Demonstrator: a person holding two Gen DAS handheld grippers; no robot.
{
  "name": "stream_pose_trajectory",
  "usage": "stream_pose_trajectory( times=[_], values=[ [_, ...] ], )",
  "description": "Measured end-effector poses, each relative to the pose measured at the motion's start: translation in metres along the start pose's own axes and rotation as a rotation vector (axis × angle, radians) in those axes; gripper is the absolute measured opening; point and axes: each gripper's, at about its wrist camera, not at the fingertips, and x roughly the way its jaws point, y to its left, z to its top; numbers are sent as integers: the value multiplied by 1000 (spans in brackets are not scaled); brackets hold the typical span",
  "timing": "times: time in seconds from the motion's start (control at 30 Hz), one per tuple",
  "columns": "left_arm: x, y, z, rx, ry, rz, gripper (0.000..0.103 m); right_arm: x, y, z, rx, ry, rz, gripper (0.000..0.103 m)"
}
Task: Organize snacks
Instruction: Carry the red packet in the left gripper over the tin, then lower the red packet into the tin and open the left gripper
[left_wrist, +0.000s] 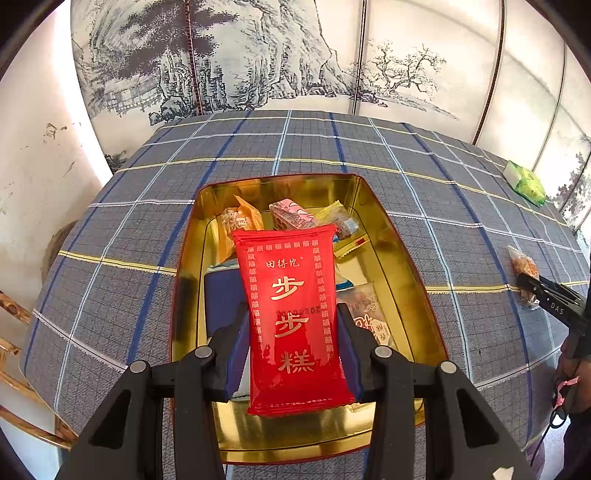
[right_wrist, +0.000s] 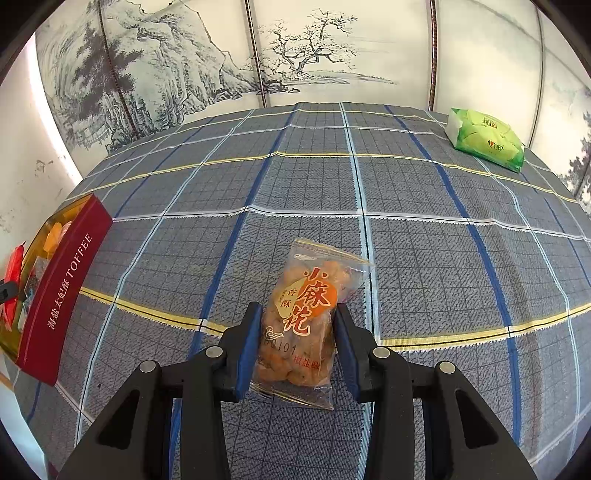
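Note:
My left gripper (left_wrist: 292, 325) is shut on a red cake packet (left_wrist: 291, 317) with gold characters and holds it above the open gold-lined tin (left_wrist: 402, 258), which holds several wrapped snacks (left_wrist: 295, 218). My right gripper (right_wrist: 295, 325) is shut on a clear bag of fried twists (right_wrist: 303, 317) that lies on the checked tablecloth. In the left wrist view the right gripper (left_wrist: 528, 288) and its bag (left_wrist: 522, 266) show at the far right. The tin's red side (right_wrist: 59, 291), marked TOFFEE, shows at the left of the right wrist view.
A green tissue pack (right_wrist: 487, 138) lies at the table's far right; it also shows in the left wrist view (left_wrist: 528, 182). A painted folding screen (right_wrist: 295, 55) stands behind the table. Wooden chair parts (left_wrist: 18, 373) sit left of the table.

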Motion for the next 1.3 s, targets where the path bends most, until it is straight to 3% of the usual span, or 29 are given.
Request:
stream_pose_trajectory(
  times=[0.93,1.3],
  values=[
    [16,4,18,37,-26,32,40,1,1,1,-3,1,-5,40],
    [11,2,27,61,-69,40,38,2,4,1,-3,1,-7,40]
  ],
)
